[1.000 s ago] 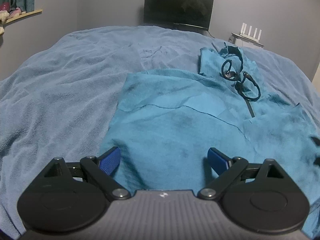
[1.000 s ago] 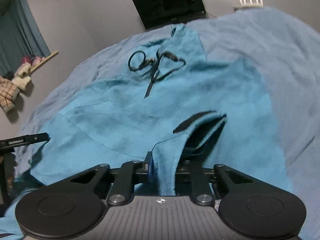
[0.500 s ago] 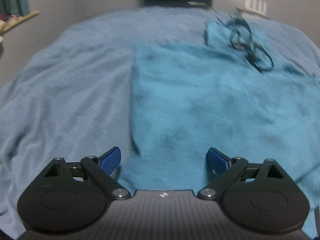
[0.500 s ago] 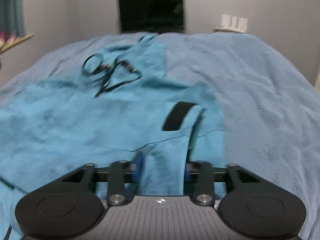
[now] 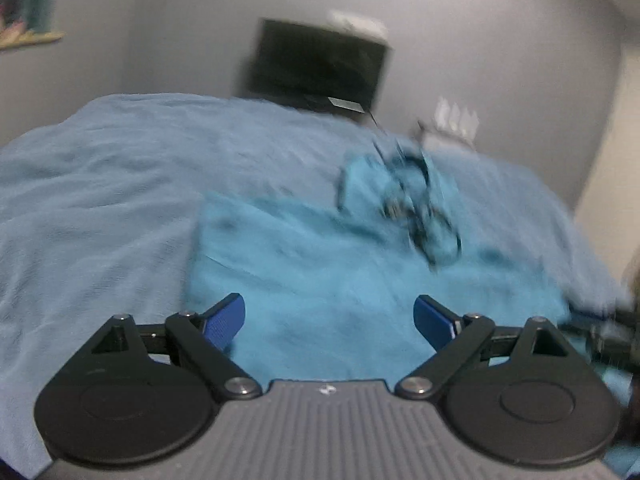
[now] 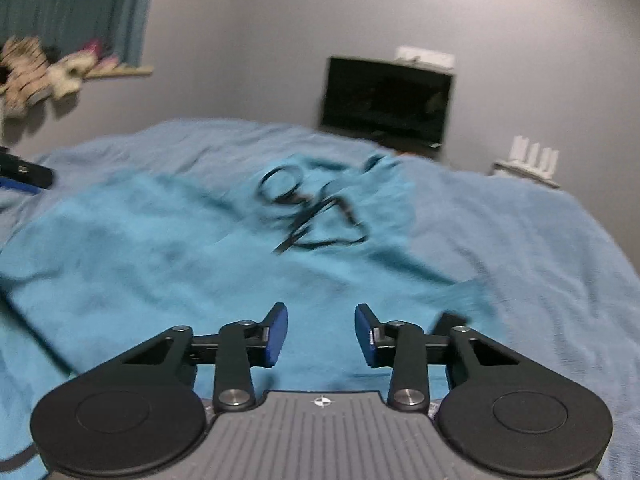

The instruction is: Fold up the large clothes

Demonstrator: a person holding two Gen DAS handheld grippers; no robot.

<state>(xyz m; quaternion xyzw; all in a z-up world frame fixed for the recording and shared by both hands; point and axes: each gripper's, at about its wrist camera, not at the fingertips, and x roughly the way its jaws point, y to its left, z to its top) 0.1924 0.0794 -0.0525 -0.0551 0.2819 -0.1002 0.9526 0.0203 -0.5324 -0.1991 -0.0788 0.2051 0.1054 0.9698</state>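
Teal fleece garment (image 5: 360, 280) lies spread flat over the near half of the bed (image 5: 100, 208), its hood end reaching toward the far edge, where black drawcords (image 5: 424, 216) curl in loops on the cloth. A pale blue blanket covers the bed around it. The left gripper (image 5: 329, 316) hangs above the garment's near left part with its blue pads (image 5: 224, 320) spread wide and nothing between them. The right gripper (image 6: 321, 332) hangs over the near right part of the garment; its jaws are closing, and the gap between its pads (image 6: 277, 332) shows only the fleece lying below, not pinched. Both views are blurred. Beyond the far edge of the bed a dark monitor (image 6: 386, 104) stands against the grey wall, with a white router (image 6: 534, 160) to its right and soft toys (image 6: 36, 72) on a shelf to the left.
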